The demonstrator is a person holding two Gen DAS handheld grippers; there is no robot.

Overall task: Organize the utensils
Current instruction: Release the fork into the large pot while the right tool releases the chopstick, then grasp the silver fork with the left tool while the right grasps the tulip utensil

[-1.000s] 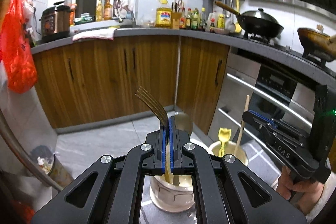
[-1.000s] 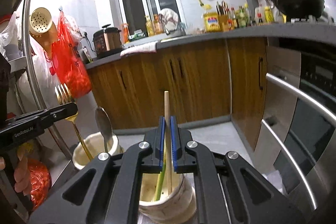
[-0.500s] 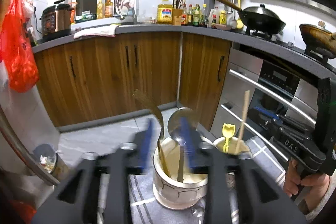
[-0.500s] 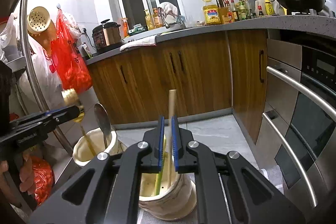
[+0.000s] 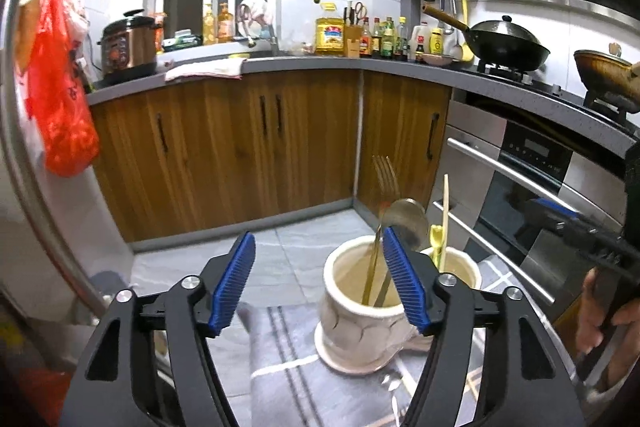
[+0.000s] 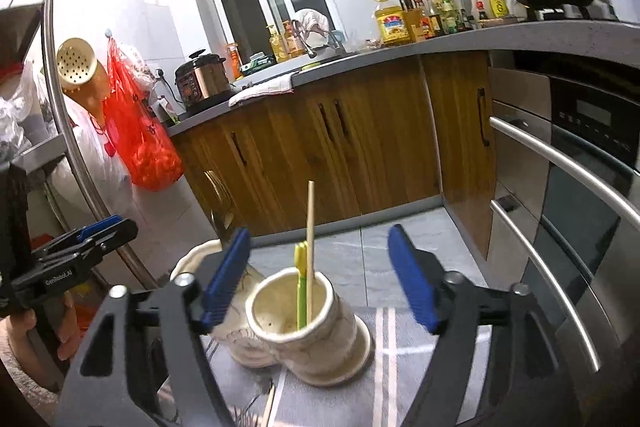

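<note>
Two white ceramic holders stand side by side on a grey striped cloth. The left holder contains a gold fork and a steel spoon. The right holder contains a wooden chopstick and a yellow-green utensil. My left gripper is open and empty, just left of and above the left holder. My right gripper is open and empty above the right holder. Each gripper shows in the other's view, the right one and the left one.
Wooden cabinets and a grey counter run along the back. An oven with steel handles stands at the right. A red bag hangs at the left. A loose chopstick lies on the cloth in front of the holders.
Both grippers have opened. The left one released the gold fork into the left holder and the right one released the chopstick into the right holder. Both pulled back slightly.
</note>
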